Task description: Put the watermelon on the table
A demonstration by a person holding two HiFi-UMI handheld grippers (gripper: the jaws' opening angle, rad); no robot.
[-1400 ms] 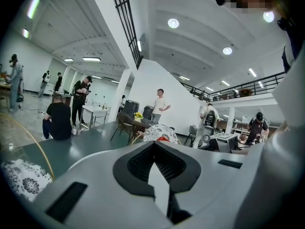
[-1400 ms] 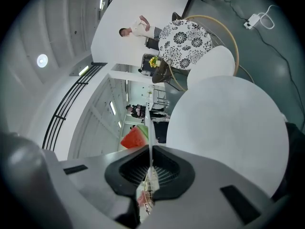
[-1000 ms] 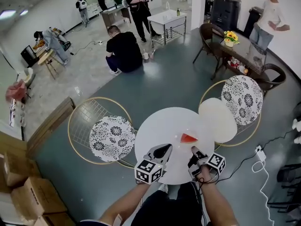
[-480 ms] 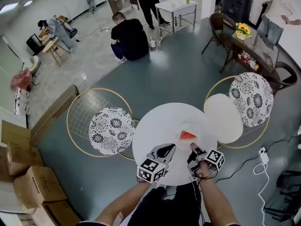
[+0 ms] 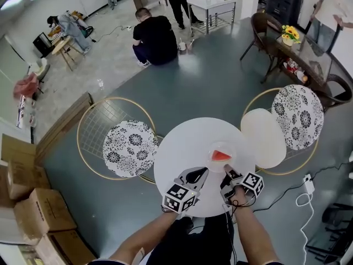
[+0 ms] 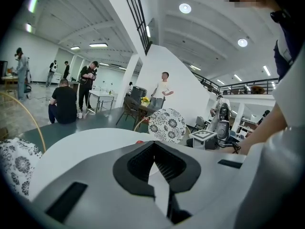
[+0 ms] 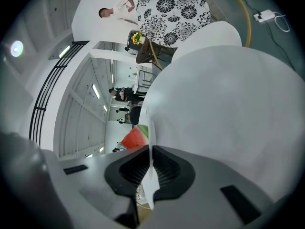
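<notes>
A red watermelon slice point(image 5: 220, 155) lies on a small clear plate point(image 5: 211, 152) over the right side of the round white table point(image 5: 182, 142). My right gripper point(image 5: 226, 170) is shut on the near rim of that plate. In the right gripper view the thin plate edge point(image 7: 148, 128) runs between the pads, with the slice point(image 7: 136, 137) just beyond them. My left gripper point(image 5: 197, 173) hovers over the table's near edge to the left of the plate. It is shut, with nothing between its tips point(image 6: 153, 144). A bit of the red slice point(image 6: 138, 141) peeks over its jaws.
Two wire chairs with patterned cushions flank the table, one at the left point(image 5: 130, 148) and one at the right point(image 5: 298, 116). A plain white round seat point(image 5: 263, 138) touches the table's right side. Cardboard boxes point(image 5: 27, 214) lie at the lower left. A power strip and cable point(image 5: 305, 184) lie at the right. People stand and crouch far behind.
Both grippers have sunk a little toward the table top, the right one still holding the plate with the slice. The head camera has tipped, so the table sits slightly higher in view.
</notes>
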